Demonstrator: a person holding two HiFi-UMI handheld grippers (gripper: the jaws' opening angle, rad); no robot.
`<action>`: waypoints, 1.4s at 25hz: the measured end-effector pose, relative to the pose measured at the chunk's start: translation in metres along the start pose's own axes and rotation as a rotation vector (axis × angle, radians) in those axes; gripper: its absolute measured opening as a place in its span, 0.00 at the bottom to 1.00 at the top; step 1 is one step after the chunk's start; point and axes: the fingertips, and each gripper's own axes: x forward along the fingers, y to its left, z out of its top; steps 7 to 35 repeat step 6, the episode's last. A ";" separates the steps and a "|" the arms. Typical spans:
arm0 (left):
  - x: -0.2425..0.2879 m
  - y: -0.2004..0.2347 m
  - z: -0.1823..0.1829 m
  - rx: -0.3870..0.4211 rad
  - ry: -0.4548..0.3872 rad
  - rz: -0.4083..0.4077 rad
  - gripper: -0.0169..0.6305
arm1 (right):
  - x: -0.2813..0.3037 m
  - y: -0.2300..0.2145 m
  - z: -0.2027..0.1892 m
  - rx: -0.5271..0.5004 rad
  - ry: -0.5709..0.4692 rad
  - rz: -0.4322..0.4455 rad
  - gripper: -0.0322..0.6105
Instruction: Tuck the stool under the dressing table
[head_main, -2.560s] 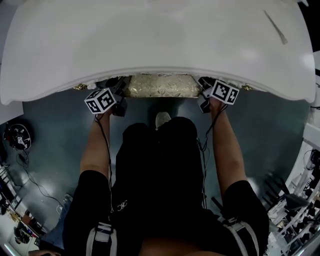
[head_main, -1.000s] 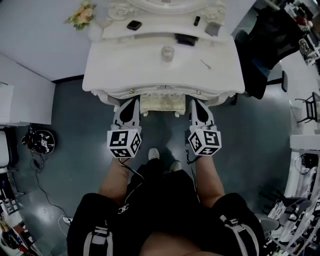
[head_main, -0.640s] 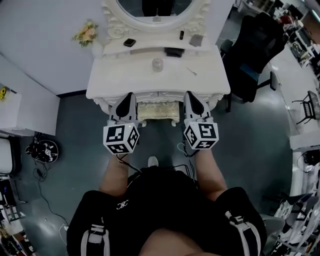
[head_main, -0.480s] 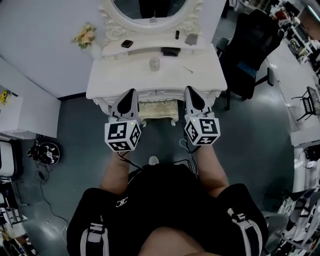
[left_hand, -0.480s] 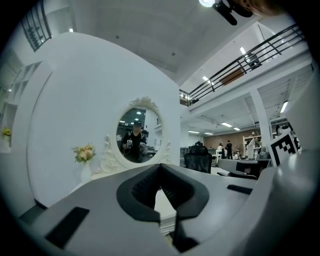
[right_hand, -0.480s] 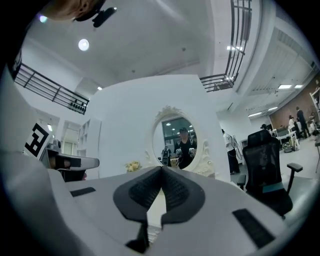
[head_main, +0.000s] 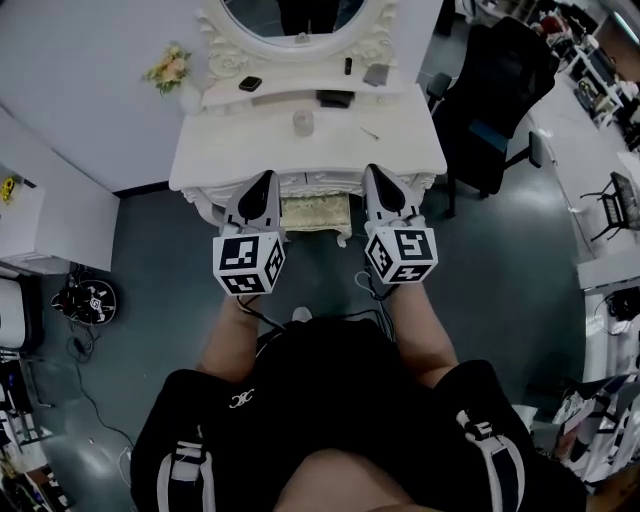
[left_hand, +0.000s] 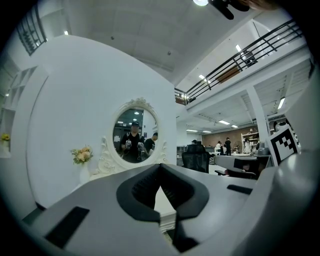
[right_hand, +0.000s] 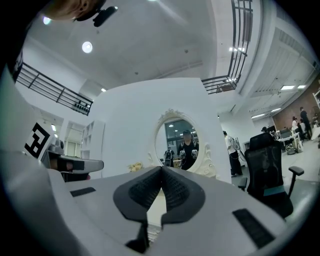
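- Stool with cream-gold brocade cushion (head_main: 315, 212): under white carved dressing table (head_main: 240, 150), only front strip showing past table's front edge. Tuck looks complete.
- Left gripper (head_main: 267, 180), right gripper (head_main: 372, 171): both clenched, nothing between jaws. Held level just before table's front edge, one either side of stool.
- Risk: forward drift knocks gripper noses into table's carved trim.
- Risk: white shoe (head_main: 301, 314), on floor in front of table, steps in and nudges exposed stool strip askew.
- Risk: stool possibly not fully home, depth under table hidden.
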 end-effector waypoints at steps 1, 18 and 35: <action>-0.001 -0.001 0.000 -0.001 0.001 -0.006 0.05 | -0.002 0.001 0.000 0.001 0.000 -0.001 0.07; -0.012 -0.011 0.001 -0.002 0.002 -0.039 0.05 | -0.014 0.006 -0.001 0.010 0.006 -0.009 0.07; -0.012 -0.011 0.001 -0.002 0.002 -0.039 0.05 | -0.014 0.006 -0.001 0.010 0.006 -0.009 0.07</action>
